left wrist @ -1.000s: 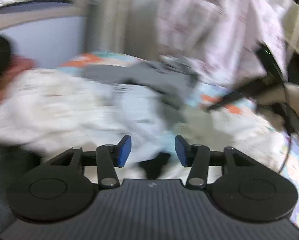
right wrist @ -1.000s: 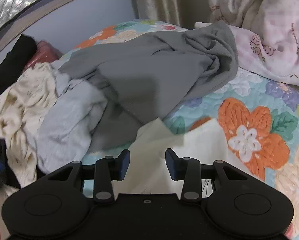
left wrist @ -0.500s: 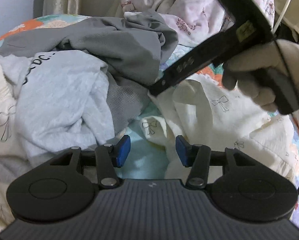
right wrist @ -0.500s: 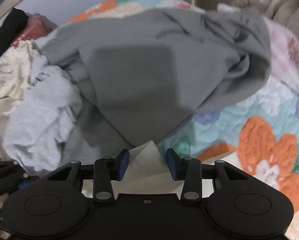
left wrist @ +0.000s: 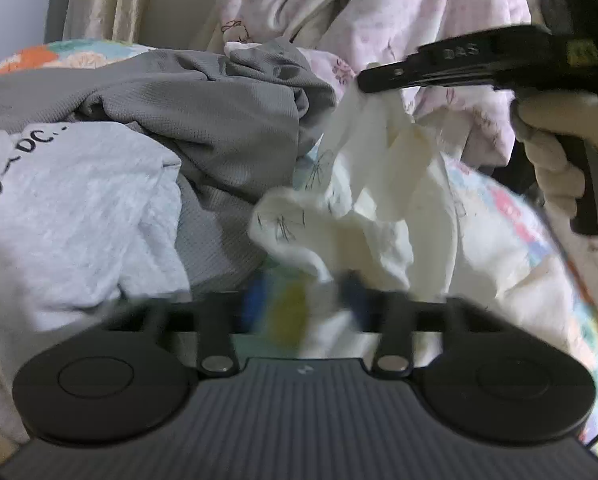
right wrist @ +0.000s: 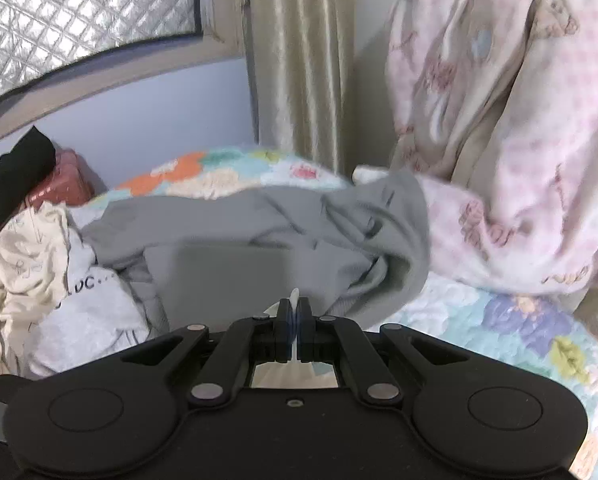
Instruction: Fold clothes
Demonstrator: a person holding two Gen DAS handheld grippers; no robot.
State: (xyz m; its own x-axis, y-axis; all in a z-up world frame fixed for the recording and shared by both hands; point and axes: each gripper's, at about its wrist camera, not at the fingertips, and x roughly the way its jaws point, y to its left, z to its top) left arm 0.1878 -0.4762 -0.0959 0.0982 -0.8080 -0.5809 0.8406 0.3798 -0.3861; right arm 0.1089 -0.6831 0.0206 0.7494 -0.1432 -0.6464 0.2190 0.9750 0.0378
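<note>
Right gripper (right wrist: 294,320) pinched tight on a thin edge of the cream garment (left wrist: 383,208) — a sliver of pale cloth pokes up between the closed pads in the right wrist view. From the left wrist view the same gripper (left wrist: 373,80) hangs above the bed, the cream garment with small bow prints draping down from its tip onto the floral quilt (left wrist: 511,216). Left gripper (left wrist: 305,300) low and close to the garment's lower folds; its blue pads (left wrist: 255,300) are smeared by blur but stand apart, nothing gripped between them. To the left lies a pile — grey garment (left wrist: 203,120) on top of a white shirt (left wrist: 71,208) with dark lettering. Pink patterned blanket (right wrist: 499,140) heaped behind, beige curtain (right wrist: 299,60) beside it.
</note>
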